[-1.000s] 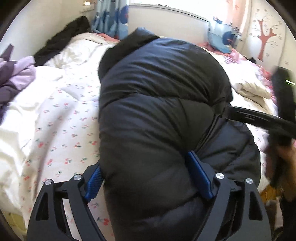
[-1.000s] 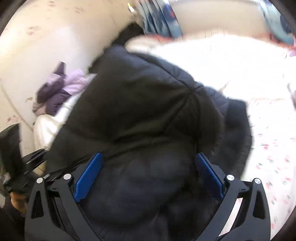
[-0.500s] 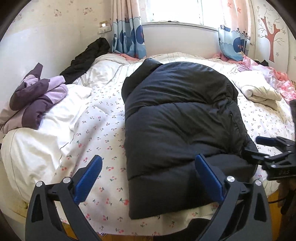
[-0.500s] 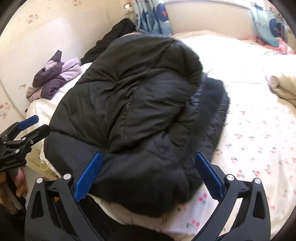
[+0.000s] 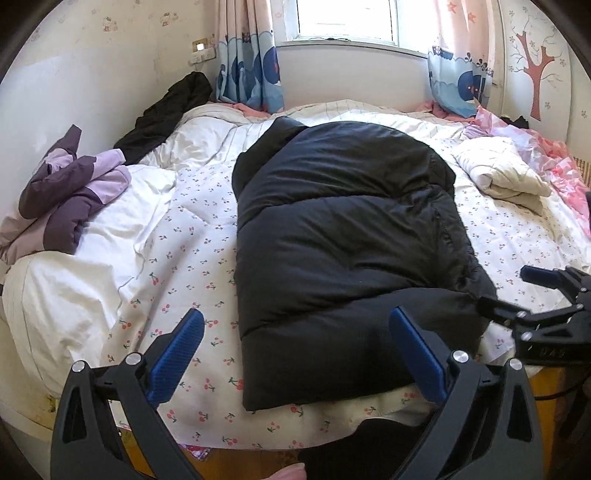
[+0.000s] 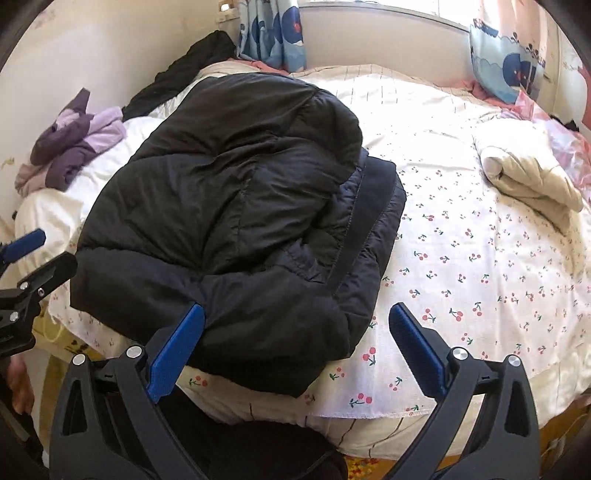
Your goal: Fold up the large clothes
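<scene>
Sunlight from the window (image 5: 347, 18) at the top of the frame is falling across a bed (image 5: 177, 266) covered in a white sheet printed with small cherries, and cartoon curtains (image 5: 251, 74) are hanging at either side of the pane. You are holding both claws above the near edge of the bed. Your left claw (image 5: 295, 354) is standing wide, its blue pads apart and pressing on nothing; the right pad is overlapping the near hem of the black puffer jacket (image 5: 343, 251) in the picture, but it is not gripping it. Your right claw (image 6: 295, 350) is likewise gaping wide in its own view, with the jacket's lower corner showing between the pads and no pad closing on it. The black puffer jacket is lying folded into a thick bundle in the middle of the bed, running from the lower centre of the frame up toward the window, with its dark lining strip (image 6: 365, 221) showing along the right side in the right wrist view. A purple and lilac jacket (image 5: 70, 199) is lying crumpled at the left edge of the bed, a black garment (image 5: 166, 110) is slumping against the wall in the upper left, and a cream folded quilt (image 5: 506, 177) is resting at the right, beside pink fabric (image 5: 561, 166).
</scene>
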Demonstrator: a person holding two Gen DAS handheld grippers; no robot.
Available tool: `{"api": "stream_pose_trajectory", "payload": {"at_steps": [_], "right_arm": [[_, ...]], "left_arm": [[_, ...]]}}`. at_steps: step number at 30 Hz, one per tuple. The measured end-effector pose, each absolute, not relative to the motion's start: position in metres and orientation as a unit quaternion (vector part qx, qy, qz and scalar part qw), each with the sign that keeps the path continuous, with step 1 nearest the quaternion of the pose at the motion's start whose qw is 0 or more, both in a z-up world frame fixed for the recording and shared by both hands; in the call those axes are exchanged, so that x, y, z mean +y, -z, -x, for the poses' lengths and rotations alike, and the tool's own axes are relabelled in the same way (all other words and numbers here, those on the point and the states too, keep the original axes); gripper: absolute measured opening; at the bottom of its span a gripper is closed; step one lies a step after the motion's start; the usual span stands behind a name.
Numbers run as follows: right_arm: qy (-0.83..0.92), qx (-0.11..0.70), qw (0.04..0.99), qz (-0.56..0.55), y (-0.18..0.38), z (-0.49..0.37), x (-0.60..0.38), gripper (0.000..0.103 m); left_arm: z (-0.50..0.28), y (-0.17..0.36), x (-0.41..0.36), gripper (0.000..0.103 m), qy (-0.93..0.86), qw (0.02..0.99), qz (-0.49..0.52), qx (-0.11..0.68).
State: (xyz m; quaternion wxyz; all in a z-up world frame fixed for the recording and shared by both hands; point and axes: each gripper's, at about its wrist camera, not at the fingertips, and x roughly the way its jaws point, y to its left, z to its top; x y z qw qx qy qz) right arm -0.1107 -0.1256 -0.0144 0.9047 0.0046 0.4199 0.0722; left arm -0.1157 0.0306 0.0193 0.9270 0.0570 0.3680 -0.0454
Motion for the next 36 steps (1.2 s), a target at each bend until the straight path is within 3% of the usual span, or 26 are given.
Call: {"api": "stream_pose_trajectory", "payload": {"at_steps": [8, 36], "right_arm": [[-0.066, 0.425, 0.903, 0.013, 0.012, 0.115, -0.116, 0.097], [-0.075, 0.437, 0.896, -0.004, 0.019, 0.118, -0.120, 0.097]], "left_arm": [[0.108, -0.015, 0.032, 0.096, 0.027, 0.913, -0.039, 0.404], [0.109, -0.013, 0.025, 0.096, 0.020, 0.906, -0.039, 0.420]]}}
